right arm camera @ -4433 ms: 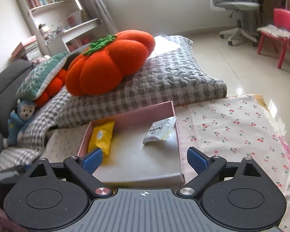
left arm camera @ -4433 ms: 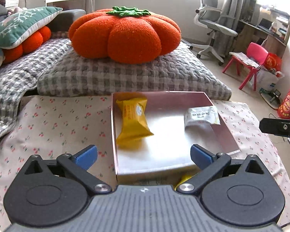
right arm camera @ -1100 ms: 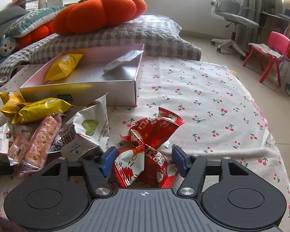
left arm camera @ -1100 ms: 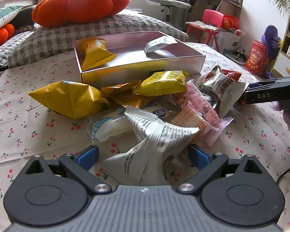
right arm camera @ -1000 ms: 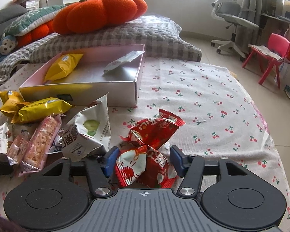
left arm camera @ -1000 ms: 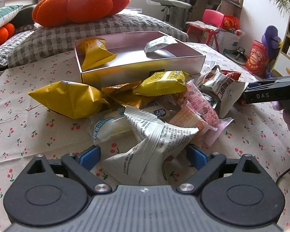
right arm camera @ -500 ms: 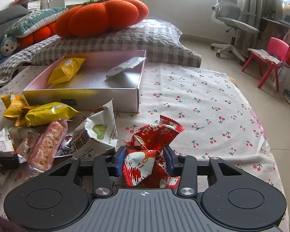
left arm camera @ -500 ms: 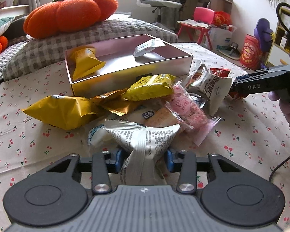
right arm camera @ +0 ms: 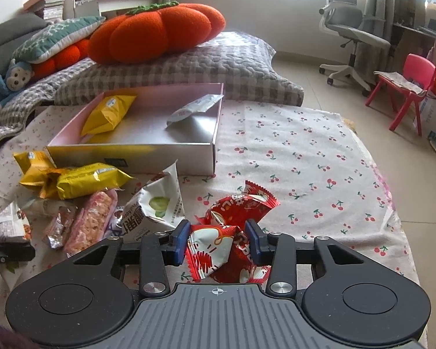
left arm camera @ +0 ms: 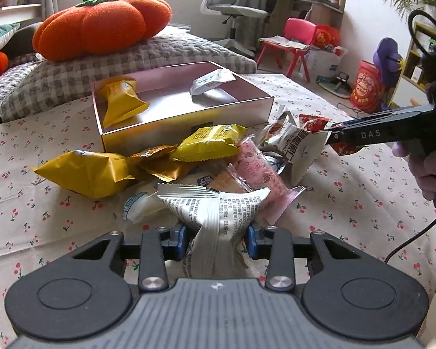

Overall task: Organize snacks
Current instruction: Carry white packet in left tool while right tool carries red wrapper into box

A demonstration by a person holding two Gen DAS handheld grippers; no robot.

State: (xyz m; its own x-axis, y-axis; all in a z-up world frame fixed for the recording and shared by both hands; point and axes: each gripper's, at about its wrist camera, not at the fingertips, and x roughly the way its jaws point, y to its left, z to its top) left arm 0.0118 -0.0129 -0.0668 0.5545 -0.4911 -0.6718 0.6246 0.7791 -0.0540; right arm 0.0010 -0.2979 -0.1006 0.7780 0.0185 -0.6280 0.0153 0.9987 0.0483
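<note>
A heap of snack packets lies on the cherry-print cloth in front of an open silver box (left arm camera: 189, 119). The box holds a yellow packet (left arm camera: 119, 101) and a small white sachet (left arm camera: 212, 80). My left gripper (left arm camera: 215, 240) has its blue pads pressing a white printed packet (left arm camera: 215, 206) at the near edge of the heap, and its jaws are still closing. My right gripper (right arm camera: 218, 238) is shut on a red packet (right arm camera: 238, 206) to the right of the heap. In the left wrist view its black body comes in from the right, held by a hand (left arm camera: 430, 171).
Yellow packets (right arm camera: 87, 180), a pink bar (right arm camera: 90, 221) and a white-green packet (right arm camera: 157, 206) lie between the grippers and the box (right arm camera: 130, 157). An orange pumpkin cushion (right arm camera: 157, 35) on a grey checked pillow sits behind the box. The cloth's right edge (right arm camera: 392, 203) drops to the floor.
Both grippers' jaws have come together, the left on the white printed packet and the right on the red packet. Neither hand has travelled noticeably.
</note>
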